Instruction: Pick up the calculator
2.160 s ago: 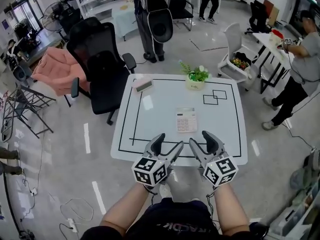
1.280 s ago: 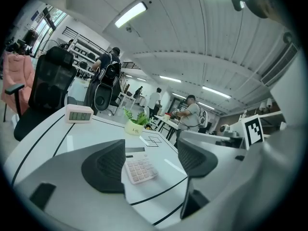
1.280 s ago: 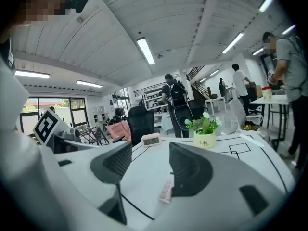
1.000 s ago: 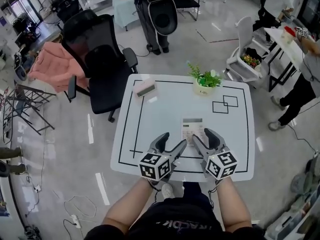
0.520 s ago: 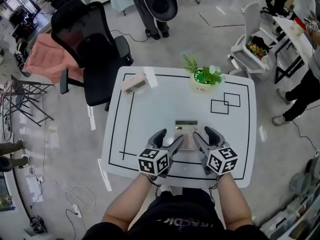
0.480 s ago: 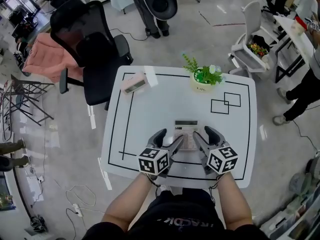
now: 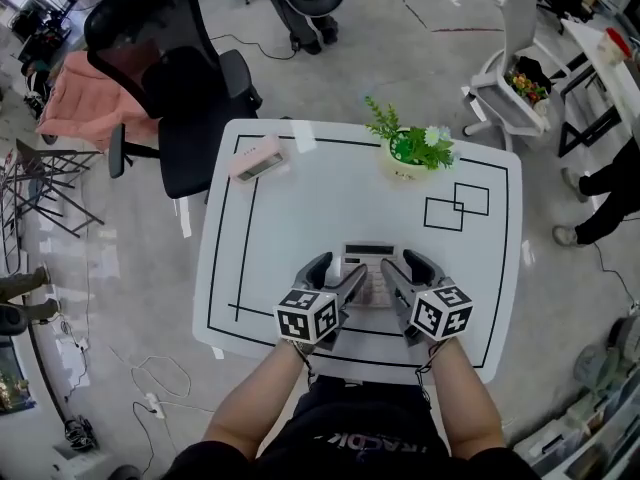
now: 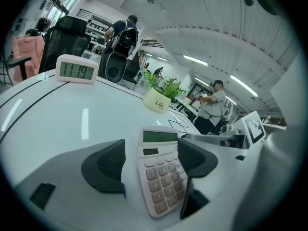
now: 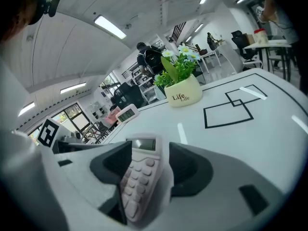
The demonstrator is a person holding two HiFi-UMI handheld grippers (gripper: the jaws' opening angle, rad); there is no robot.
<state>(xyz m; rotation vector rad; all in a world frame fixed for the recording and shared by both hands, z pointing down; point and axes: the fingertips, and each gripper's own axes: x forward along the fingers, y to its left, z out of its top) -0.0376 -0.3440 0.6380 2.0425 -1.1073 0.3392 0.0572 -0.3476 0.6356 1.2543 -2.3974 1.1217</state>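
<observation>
The white table (image 7: pixel 300 198) fills the middle of the head view, marked with black lines that seem to set out a working area. At its far edge stands a plant pot (image 7: pixel 408 158), and at the far left corner a small clock (image 7: pixel 257 158). Both are well apart from the action and need no care.

The calculator (image 7: pixel 368 268) lies flat on the table, keys up and display away from the person, near the front edge. That puts it in easy reach of both arms.

The left gripper (image 7: pixel 335 271) sits low at the calculator's left side and the right gripper (image 7: pixel 398 266) at its right. Each is released, jaws spread, with the calculator (image 8: pixel 161 174) lying between them in its own view. From these low angles I can't be sure whether any pad touches the casing. Judging by this, the grasp is lined up but not yet made. The thin, flat body likely calls for pinching a side edge.
</observation>
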